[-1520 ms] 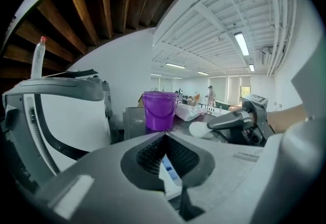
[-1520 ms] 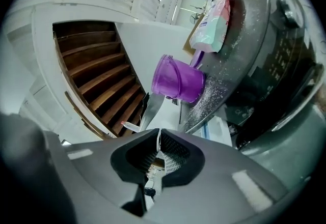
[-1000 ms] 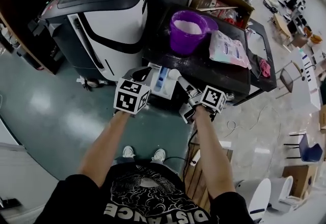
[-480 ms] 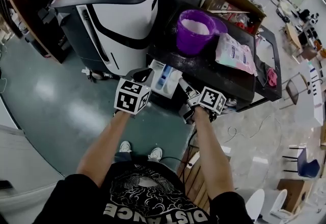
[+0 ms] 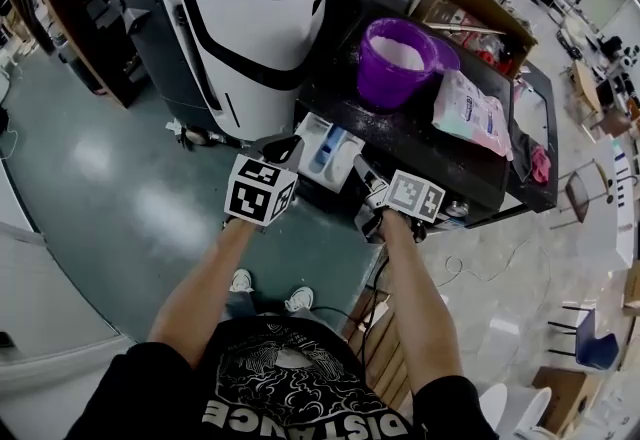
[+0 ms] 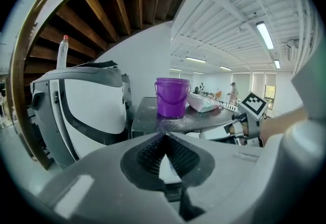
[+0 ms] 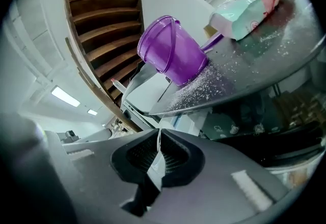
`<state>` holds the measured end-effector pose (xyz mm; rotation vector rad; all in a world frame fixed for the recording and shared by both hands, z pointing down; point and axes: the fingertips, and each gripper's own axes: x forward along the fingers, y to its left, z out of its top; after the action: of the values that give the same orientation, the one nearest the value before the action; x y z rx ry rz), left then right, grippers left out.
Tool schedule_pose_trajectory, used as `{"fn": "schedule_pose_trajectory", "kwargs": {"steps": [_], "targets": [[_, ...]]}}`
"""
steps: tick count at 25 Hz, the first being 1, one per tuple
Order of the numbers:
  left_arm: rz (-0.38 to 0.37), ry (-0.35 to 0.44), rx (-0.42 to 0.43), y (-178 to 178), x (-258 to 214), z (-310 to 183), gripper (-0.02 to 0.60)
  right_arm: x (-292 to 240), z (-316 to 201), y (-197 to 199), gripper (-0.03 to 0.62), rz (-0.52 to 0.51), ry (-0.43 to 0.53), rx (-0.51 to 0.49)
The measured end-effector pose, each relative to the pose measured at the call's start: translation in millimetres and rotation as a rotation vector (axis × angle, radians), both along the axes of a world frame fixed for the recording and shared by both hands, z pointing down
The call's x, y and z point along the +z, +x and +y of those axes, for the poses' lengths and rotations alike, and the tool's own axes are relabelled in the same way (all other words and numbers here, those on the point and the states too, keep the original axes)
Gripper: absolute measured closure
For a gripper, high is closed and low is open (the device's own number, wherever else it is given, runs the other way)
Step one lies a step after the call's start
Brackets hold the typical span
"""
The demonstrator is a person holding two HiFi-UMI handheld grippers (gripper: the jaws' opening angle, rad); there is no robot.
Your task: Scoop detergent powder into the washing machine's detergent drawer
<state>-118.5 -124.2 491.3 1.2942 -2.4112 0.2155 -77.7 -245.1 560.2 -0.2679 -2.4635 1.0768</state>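
**Scene drifting right in frame, both grippers parking at the drawer**

Since the earlier frame the scene is sliding right and up in the head view. The purple bucket and the table are sitting further right. Both grippers are keeping almost the same spot at lower centre.

The left hand-held gripper is showing its jaws together at the tips. I am making out nothing gripped, only a pale sliver behind the pads. The right hand-held gripper is clamping a thin white scoop, seen edge-on between its pads.

The detergent drawer is sticking out from the table's front edge at frame centre. It is lying just above and between the two grippers.

Key relation: the scoop's long axis is pointing up-left, with its tip just beside the drawer's right side. So the right hand is the one serving the drawer. The left jaws are sitting just beside its left edge.

The bucket with white powder is standing further up-right on the table, past the drawer and nearer the right hand. Whether the scoop is loaded is not showing. If it is empty, I am judging the coming move as a reach up-right to the bucket.

Counts:
- one drawer
- one scoop
- one bucket
- one detergent bag
- two grippers

Loose grains are lying scattered on the table by the bucket.
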Motion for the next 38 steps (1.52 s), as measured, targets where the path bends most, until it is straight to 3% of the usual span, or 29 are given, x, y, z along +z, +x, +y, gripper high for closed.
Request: {"fn": "schedule_pose_trajectory", "kwargs": {"steps": [11,32,38], "targets": [[0.004,0.005,-0.045,0,1,13,0.577,8,8,-5,0.559,0.038,0.167,-0.089],[-0.004,0.002,-0.042,4,0,16,0.577,20,14,0,0.559,0.076,0.540,-0.254],[-0.002,0.000,-0.040,5,0,17,0.577,21,18,0,0.559,0.074,0.609,-0.292]]}}
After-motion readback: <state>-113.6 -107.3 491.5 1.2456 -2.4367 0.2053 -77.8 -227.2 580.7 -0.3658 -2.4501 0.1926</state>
